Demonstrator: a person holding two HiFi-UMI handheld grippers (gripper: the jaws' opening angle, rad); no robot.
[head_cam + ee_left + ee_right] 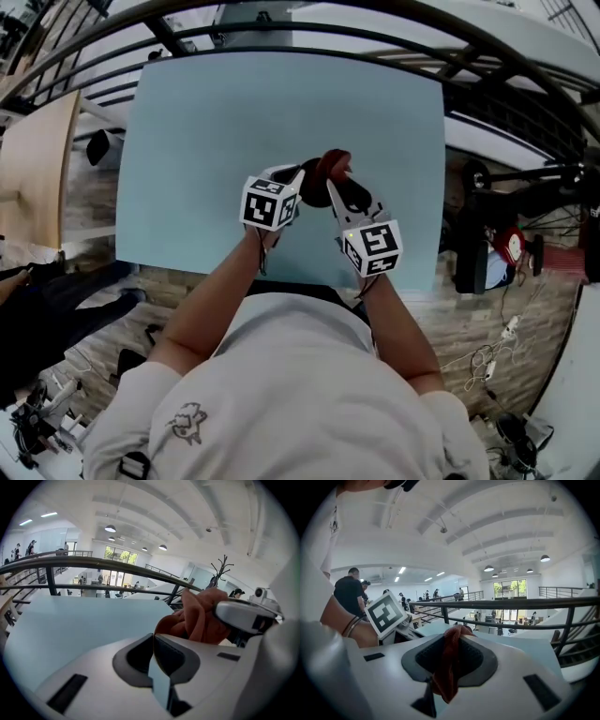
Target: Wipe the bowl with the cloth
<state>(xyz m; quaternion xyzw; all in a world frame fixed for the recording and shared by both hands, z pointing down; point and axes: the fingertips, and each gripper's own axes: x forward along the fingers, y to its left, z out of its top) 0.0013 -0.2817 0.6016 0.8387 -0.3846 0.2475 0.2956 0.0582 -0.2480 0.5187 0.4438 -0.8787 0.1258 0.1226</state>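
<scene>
Tongs both loaded above the bench

Had the left tongs pinched almost shut on the thin rim of the dark reddish-brown bowl, and the right tongs clamped on a bunched fold of the rust-orange cloth, with a tail trailing back between the pads. Held both close together in the air over the pale blue bench, with the cloth bunched just beside the bowl's rim. Could not tell whether cloth and bowl touched. Judged the rim pinch the weak point: pushed hard with the cloth, could have levered the bowl round in the pads or slipped it out onto the bench. Judged the narrow bite on the cloth a second risk: dragged against the bowl, might have pulled free.
</scene>
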